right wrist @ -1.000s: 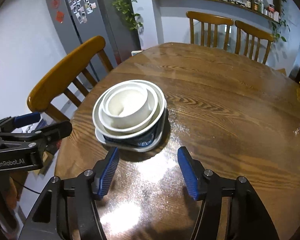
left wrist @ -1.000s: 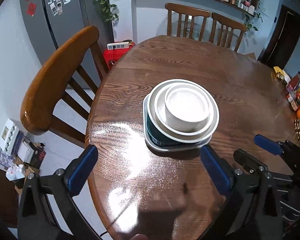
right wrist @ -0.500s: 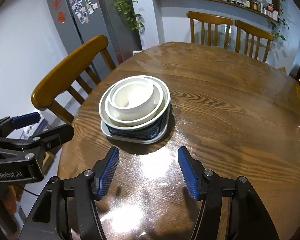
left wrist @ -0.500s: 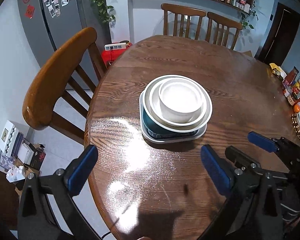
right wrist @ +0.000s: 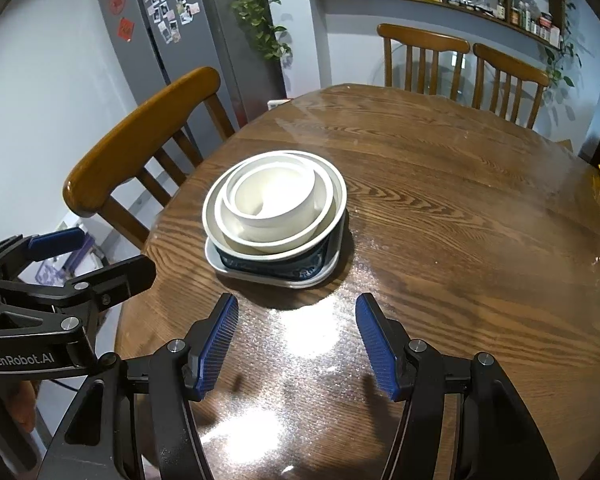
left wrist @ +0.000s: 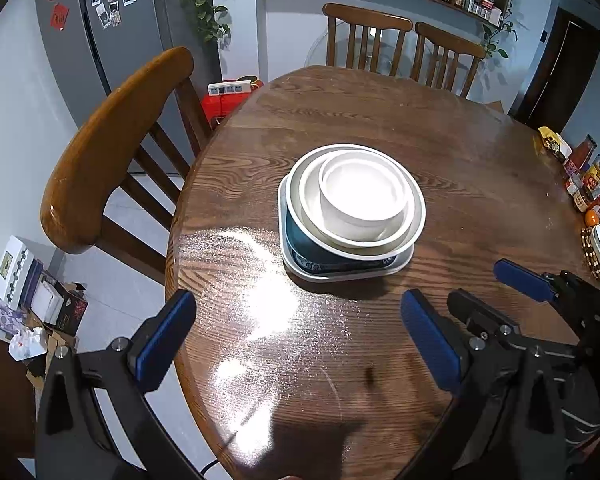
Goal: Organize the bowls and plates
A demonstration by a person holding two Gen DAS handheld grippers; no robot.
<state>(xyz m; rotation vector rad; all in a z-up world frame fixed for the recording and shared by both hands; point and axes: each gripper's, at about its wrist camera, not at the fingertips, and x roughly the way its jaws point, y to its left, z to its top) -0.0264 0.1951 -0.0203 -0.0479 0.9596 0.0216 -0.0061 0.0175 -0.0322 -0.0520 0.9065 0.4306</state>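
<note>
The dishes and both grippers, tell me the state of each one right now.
Small white bowl: upright, nested on top of the stack.
Wider white bowl: upright, holds the small one.
Blue bowl: upright, under the white bowls.
White plate: flat on the table, bottom of the stack.
Left gripper: open, holding nothing, short of the stack.
Right gripper: open, holding nothing, short of the stack.

On the desk (left wrist: 480, 168) sits one stack: a small bowl (left wrist: 362, 194) nested in a wider bowl (left wrist: 410, 220), in a third bowl (left wrist: 300, 240), on a plate (left wrist: 300, 272). Both hand-held grippers hover near of it, left hand-held gripper (left wrist: 296, 338) beside right hand-held gripper (right wrist: 296, 344). A chair (left wrist: 112, 140) stands left; two chairs (left wrist: 404, 48) far.
</note>
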